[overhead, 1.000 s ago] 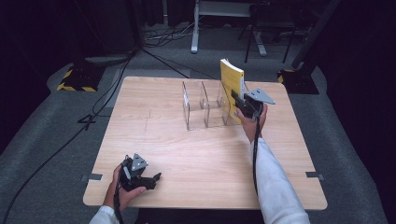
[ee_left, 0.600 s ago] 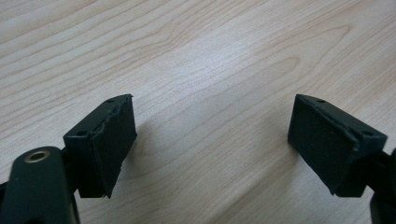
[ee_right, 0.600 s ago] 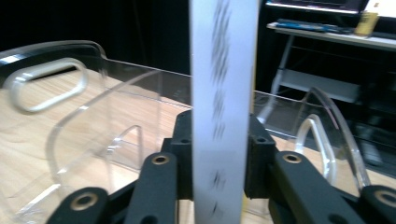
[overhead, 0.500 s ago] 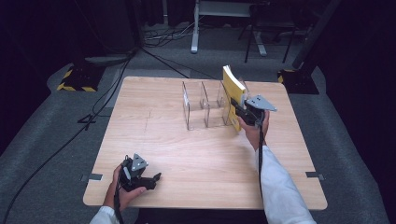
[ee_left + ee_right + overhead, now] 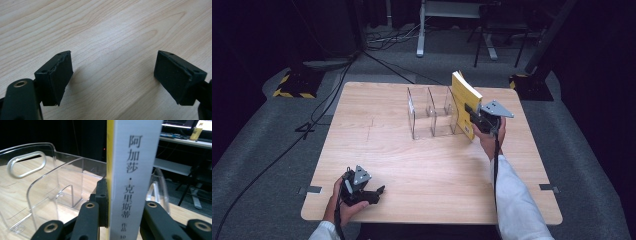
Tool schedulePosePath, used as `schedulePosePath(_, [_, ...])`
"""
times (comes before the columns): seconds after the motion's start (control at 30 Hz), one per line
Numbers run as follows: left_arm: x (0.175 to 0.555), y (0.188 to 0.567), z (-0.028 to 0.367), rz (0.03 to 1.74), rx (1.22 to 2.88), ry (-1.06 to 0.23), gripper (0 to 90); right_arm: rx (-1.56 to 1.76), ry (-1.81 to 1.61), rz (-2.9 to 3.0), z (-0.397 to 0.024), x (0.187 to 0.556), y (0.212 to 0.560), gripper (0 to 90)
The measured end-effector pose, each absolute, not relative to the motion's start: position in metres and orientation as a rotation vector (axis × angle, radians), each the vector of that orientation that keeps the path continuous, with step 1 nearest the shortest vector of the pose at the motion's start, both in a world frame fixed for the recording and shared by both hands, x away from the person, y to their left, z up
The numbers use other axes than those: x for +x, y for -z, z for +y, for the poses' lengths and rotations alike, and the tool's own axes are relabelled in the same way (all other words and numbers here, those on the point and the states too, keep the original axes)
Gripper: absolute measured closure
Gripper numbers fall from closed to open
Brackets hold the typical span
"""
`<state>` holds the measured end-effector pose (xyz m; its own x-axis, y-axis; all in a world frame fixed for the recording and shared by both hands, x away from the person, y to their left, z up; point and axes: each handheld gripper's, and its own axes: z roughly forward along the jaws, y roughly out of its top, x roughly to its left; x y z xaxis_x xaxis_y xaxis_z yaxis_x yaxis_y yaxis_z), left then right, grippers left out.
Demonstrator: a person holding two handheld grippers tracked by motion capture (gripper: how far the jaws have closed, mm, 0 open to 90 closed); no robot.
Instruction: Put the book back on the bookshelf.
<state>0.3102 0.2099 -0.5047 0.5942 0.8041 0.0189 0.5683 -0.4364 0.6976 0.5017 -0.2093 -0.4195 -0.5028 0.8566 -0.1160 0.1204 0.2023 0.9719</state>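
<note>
dark room, wooden table (image 5: 422, 170). my right gripper (image 5: 476, 117) pinches a yellow book (image 5: 463, 95) by its spine, upright, just beside the clear divider rack (image 5: 432, 112) at its 3 o'clock end. my left gripper (image 5: 371, 192) rests spread, empty, at 7 o'clock. risk: book clips the end divider, shoving the rack. open room lies toward 6 o'clock.
</note>
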Motion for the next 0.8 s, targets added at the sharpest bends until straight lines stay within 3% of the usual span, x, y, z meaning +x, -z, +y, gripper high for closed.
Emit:
schedulePosePath(0.43, [0.312,0.505,0.211,1.090,2.158,-0.435,15.8,0.908,-1.357,1.728,-0.204,0.520,0.407,76.4])
schedulePosePath(0.8, [0.312,0.505,0.211,1.088,2.160,-0.433,15.9,0.955,-1.414,1.724,-0.204,0.530,0.423,76.2])
